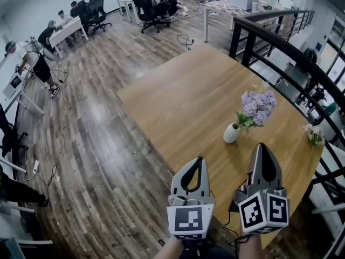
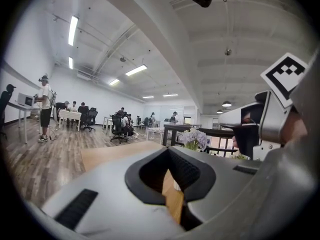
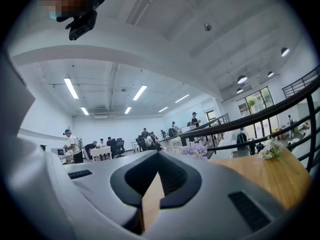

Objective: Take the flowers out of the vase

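A small white vase (image 1: 232,133) stands on the wooden table (image 1: 188,96), right of its middle. A bunch of pale purple flowers (image 1: 259,107) with green leaves sticks out of it. Both grippers hover over the table's near edge, side by side and short of the vase. My left gripper (image 1: 200,159) is shut and empty. My right gripper (image 1: 262,145) is shut and empty too, a little below the vase in the head view. The flowers (image 2: 194,138) show just above my left gripper's (image 2: 167,151) tips. They (image 3: 195,150) also appear beyond my right gripper (image 3: 159,156).
A second small bunch of pale flowers (image 1: 314,135) lies near the table's right edge. A black railing (image 1: 280,45) runs along the table's far right side. Wooden floor (image 1: 91,144) lies left of the table. People sit at desks and office chairs (image 1: 145,7) far off.
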Demonstrator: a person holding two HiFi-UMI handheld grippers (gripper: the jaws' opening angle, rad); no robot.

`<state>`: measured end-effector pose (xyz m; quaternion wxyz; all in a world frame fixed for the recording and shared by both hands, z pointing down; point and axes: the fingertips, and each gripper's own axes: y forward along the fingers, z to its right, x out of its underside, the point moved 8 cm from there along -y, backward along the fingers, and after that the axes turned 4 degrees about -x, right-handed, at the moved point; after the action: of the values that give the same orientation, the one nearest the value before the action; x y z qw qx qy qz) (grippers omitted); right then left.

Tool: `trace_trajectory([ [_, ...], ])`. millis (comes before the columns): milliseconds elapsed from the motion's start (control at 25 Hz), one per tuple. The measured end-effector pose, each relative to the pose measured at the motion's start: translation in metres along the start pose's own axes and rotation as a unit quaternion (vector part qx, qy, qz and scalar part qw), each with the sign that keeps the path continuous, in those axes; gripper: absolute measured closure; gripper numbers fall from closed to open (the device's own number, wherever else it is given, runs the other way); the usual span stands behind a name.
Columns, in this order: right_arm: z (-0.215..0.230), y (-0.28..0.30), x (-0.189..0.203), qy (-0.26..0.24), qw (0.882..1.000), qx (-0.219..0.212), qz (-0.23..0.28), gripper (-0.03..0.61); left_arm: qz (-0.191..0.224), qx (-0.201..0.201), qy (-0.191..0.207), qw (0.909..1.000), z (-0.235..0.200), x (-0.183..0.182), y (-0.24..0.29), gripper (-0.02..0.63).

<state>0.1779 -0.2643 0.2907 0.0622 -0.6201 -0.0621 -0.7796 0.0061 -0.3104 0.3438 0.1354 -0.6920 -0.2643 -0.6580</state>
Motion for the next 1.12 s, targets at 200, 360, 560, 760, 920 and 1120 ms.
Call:
trace_trajectory([
  [200,0.003,0.029,0.003,-0.001,1.0,0.003,-0.013,0.566,-0.008,0.011,-0.011,0.9998,-0.003,0.0,0.026,0.578],
  [360,0.009,0.048,0.006,0.009,1.0,0.012,-0.017,0.565,-0.001,0.021,-0.008,0.9997,-0.005,0.0,0.044,0.578],
  [560,0.019,0.067,0.008,0.023,0.999,0.026,-0.018,0.565,0.005,0.022,-0.017,0.9996,-0.011,0.001,0.061,0.578],
  [760,0.028,0.074,0.029,0.036,0.998,0.04,-0.026,0.563,-0.008,0.015,-0.029,0.9994,-0.016,0.007,0.074,0.578],
  [920,0.035,0.083,0.046,0.035,0.997,0.045,-0.043,0.553,-0.014,0.015,-0.031,0.9993,-0.015,0.012,0.084,0.578],
  [1120,0.046,0.094,0.059,0.03,0.996,0.057,-0.059,0.552,-0.005,0.012,-0.017,0.9998,-0.016,0.02,0.098,0.578],
])
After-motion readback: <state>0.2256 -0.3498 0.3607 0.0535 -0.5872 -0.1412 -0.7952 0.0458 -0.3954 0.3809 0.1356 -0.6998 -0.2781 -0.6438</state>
